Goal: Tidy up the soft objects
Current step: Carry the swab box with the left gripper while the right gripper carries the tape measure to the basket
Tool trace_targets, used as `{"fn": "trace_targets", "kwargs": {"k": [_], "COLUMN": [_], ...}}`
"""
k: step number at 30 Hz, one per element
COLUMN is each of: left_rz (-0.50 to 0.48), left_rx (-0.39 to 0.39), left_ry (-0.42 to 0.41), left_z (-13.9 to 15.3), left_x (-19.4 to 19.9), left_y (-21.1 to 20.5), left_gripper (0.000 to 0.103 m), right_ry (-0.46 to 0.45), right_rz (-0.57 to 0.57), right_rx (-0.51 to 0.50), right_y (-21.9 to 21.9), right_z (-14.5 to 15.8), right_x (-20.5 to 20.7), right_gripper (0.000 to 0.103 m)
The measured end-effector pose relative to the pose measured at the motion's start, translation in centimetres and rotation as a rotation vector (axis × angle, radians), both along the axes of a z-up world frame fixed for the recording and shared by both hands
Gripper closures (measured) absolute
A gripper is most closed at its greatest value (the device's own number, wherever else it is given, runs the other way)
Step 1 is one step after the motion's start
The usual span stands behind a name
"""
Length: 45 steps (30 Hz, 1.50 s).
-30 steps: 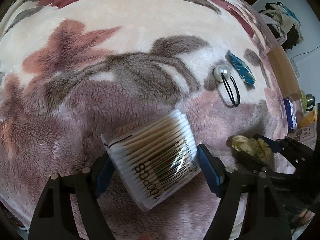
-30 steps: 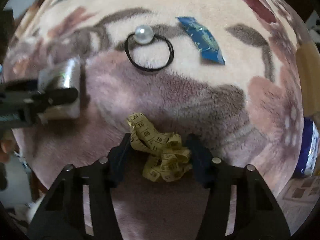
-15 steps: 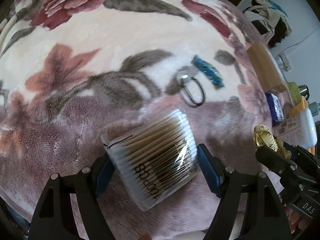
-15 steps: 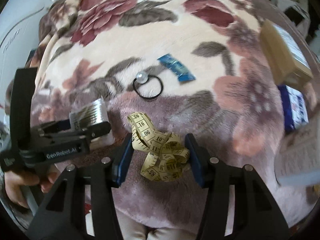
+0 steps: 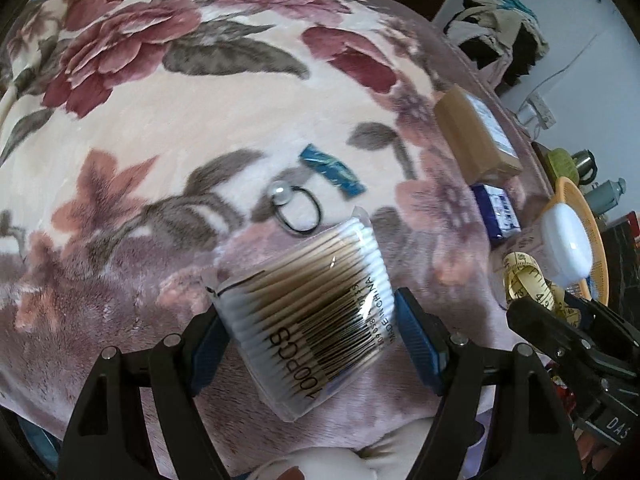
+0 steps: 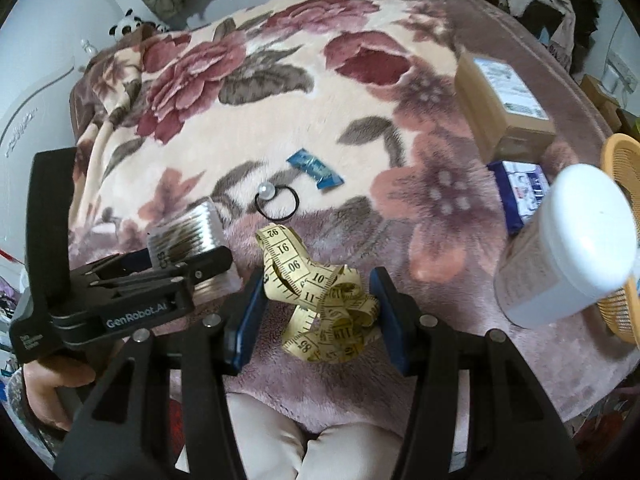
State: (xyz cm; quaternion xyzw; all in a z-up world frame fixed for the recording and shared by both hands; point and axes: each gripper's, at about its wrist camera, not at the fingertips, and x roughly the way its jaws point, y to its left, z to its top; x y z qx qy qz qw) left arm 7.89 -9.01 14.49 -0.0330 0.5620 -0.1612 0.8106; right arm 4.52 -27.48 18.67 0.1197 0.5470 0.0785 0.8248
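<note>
Two grippers above a floral blanket (image 6: 280, 128), left gripper (image 5: 310, 320) clamped on a cotton swab pack (image 5: 308, 312), right gripper (image 6: 318, 300) closed on a bunched yellow tape measure (image 6: 324, 292), pearl hair tie (image 6: 276, 200) at 12 o'clock from the tape, blue sachet (image 6: 316, 168) just beyond it, white jar (image 6: 568, 244) at 3 o'clock.

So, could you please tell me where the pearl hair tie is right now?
The pearl hair tie lies on the floral blanket mid-frame in the right wrist view, just left of the blue sachet and beyond the held tape measure.
</note>
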Motion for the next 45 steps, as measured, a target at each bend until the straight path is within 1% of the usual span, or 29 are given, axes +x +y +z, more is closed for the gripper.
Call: {"fn": "trace_targets", "kwargs": {"k": [7, 13, 17, 45], "left_rz": [-0.042, -0.083, -0.112, -0.285], "left_rx": [-0.016, -0.017, -0.013, 0.0], "left_ry": [-0.007, -0.036, -0.046, -0.075], "left_z": [2.0, 3.8, 4.5, 7.0], "left_x": [-0.7, -1.3, -1.7, -4.1], "left_y": [-2.5, -5.2, -6.9, -17.7], "left_gripper": [0.024, 0.024, 0.024, 0.024], "right_ry": [-0.03, -0.058, -0.075, -0.14], "right_rz": [-0.035, -0.067, -0.091, -0.22], "right_rx": [0.003, 0.001, -0.004, -0.036], "right_y": [-1.9, -3.9, -5.3, -13.9], "right_z": [1.8, 3.4, 4.3, 7.3], "right_x": [-0.9, -1.6, -2.1, -4.8], "right_gripper": [0.05, 0.05, 0.05, 0.05]}}
